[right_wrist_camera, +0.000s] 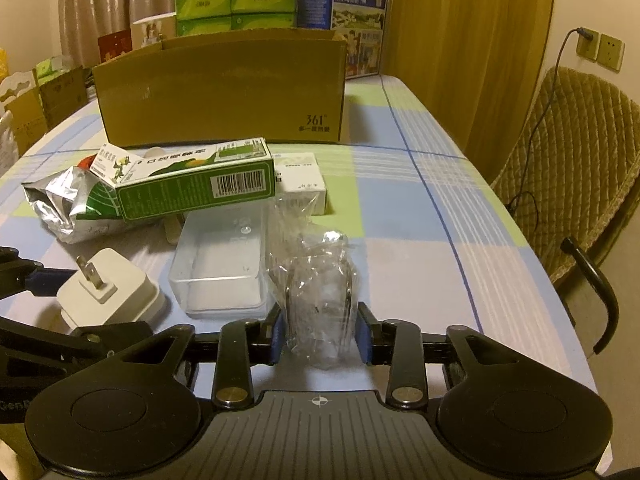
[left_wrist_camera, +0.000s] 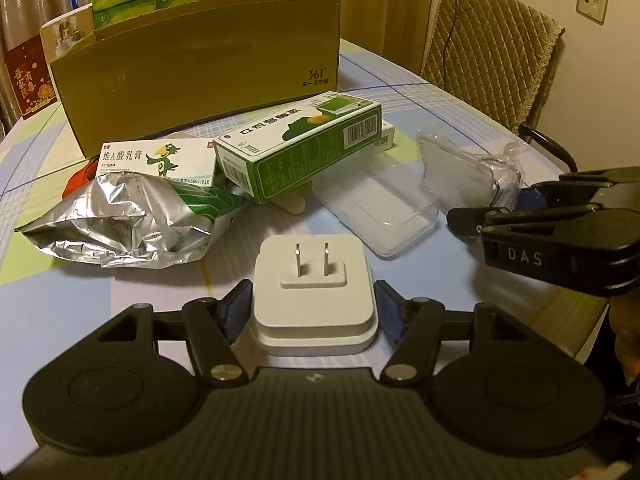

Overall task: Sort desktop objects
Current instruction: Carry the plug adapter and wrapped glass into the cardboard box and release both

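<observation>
Wooden stick mostly under green box

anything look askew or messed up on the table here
The green box is tilted, propped on the smaller white box and the crumpled foil bag rather than lying flat. The white plug sits prongs-up between the left tool's fingers.
</observation>
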`<action>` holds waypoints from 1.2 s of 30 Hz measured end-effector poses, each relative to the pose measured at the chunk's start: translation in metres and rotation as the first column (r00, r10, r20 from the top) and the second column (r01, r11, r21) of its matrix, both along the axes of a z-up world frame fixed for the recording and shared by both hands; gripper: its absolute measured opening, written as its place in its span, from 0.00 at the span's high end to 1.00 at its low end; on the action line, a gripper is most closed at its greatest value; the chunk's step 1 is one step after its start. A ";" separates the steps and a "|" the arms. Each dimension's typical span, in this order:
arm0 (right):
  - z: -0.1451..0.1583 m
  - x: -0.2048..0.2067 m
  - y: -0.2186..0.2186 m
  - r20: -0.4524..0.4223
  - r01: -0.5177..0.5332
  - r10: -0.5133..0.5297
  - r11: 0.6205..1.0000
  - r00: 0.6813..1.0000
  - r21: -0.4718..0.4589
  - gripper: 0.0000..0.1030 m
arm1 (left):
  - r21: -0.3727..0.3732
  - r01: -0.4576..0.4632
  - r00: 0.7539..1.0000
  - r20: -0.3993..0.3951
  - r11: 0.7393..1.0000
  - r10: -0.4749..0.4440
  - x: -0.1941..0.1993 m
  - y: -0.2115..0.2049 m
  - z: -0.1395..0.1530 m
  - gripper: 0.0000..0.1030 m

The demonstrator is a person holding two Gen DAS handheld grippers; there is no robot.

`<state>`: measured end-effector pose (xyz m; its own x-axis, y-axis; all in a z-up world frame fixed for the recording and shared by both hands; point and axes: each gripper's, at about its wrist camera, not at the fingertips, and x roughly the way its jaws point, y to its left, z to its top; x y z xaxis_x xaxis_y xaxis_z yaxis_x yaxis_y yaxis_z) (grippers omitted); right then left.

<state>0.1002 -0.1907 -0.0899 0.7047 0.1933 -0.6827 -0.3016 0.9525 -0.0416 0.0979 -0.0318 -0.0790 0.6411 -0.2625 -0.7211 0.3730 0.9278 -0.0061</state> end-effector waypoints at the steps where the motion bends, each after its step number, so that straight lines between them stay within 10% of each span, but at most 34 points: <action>1: 0.000 -0.001 0.000 0.002 0.001 -0.001 1.000 1.000 0.001 0.75 | -0.003 -0.002 1.000 -0.002 1.000 0.002 -0.001 0.000 0.000 0.41; 36: 0.038 -0.040 -0.004 0.148 -0.028 0.026 1.000 0.989 0.011 0.81 | -0.069 -0.053 0.996 0.072 0.996 0.058 -0.032 0.021 0.052 0.42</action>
